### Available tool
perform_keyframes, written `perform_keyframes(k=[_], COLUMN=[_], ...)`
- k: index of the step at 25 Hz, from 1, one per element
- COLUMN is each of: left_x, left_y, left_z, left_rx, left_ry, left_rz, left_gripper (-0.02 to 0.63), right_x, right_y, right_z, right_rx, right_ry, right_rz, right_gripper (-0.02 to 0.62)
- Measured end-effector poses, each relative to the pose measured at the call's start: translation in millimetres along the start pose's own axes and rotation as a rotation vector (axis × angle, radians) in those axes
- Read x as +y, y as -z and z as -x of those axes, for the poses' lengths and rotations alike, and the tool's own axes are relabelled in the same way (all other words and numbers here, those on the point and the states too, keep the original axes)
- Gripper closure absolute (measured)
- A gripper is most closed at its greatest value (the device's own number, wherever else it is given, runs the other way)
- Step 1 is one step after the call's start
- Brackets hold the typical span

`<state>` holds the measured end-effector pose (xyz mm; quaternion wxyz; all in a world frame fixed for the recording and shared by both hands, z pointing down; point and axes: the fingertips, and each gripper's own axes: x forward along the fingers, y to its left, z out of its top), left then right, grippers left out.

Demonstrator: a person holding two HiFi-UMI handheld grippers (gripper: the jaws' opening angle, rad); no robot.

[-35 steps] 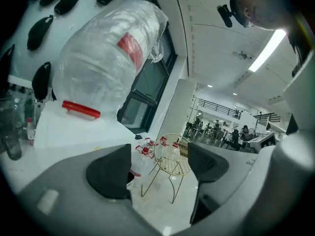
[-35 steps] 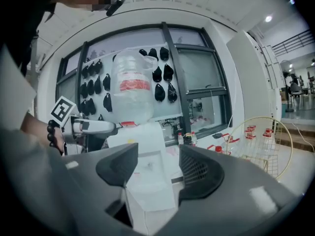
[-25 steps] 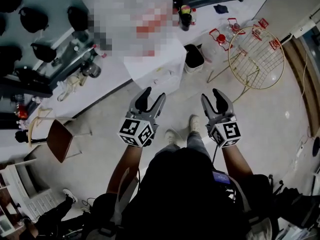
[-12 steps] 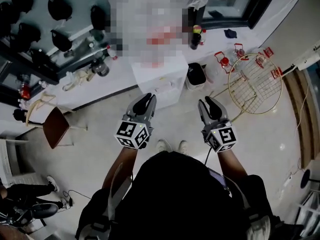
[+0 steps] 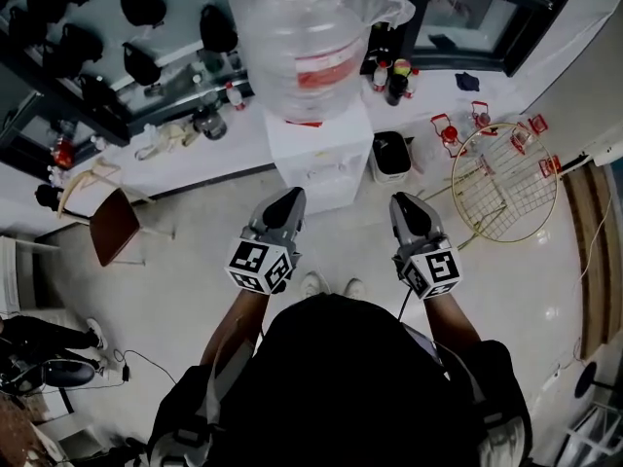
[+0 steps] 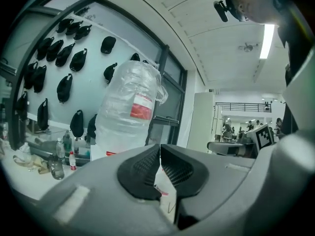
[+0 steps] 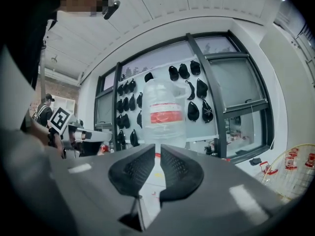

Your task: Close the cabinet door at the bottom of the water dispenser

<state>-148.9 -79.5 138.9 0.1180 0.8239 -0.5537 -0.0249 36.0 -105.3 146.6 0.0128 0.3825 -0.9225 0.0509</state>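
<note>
Facing the white water dispenser with the clear plastic bottle on top point(image 5: 319, 163), near and dead ahead; no sight of the bottom cabinet door from this steep angle. Left gripper point(image 5: 292, 196) pinched fully together, empty. Right gripper point(image 5: 405, 203) just been closing to a thin slit, nothing inside. Best to crouch, set the tips flat on the door's free edge and push steadily. Open pale floor point(image 5: 195, 290) ahead; mind the small black-and-white bin point(image 5: 391, 156) beside the dispenser, the gold wire basket frame point(image 5: 501, 178) to its right, and the brown chair point(image 5: 115, 224) left.

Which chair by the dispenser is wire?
The gold round chair right of the water dispenser; the brown chair left of it has a solid seat.
</note>
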Motion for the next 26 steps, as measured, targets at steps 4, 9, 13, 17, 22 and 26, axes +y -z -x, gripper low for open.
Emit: perform_keyframes(k=[4, 9, 13, 17, 22, 26], left_x=[2.8, 2.8, 1.6, -1.5, -7.2, -10.9], left_y=[1.6, 2.1, 1.8, 7.0, 7.5, 3.3], left_z=[2.6, 2.7, 0.0, -4.1, -9.4, -14.6], left_rx=[0.001, -0.002, -0.008, 0.003, 0.004, -0.012], left_ry=[-0.023, -0.028, -0.024, -0.006, 0.022, 0.041], left_rz=[-0.014, -0.005, 0.0, 0.006, 0.011, 0.012], left_gripper=[0.6, 0.6, 0.6, 0.6, 0.6, 0.6], right_x=[5.1, 5.7, 4.1, 4.6, 3.8, 3.7], right_y=[1.8, 0.1, -1.1, 1.5, 2.2, -1.9], right_z=[-5.7, -8.9, -9.6, -7.5, -7.0, -8.2], right_rx=[0.007, 0.004, 0.002, 0.006, 0.012, 0.005], right_ry=[-0.033, -0.048, -0.05, -0.045, -0.041, -0.039], right_rz=[0.009, 0.002, 0.002, 0.0, 0.006, 0.004], right_gripper=[0.589, 0.589, 0.589, 0.589, 0.589, 0.589])
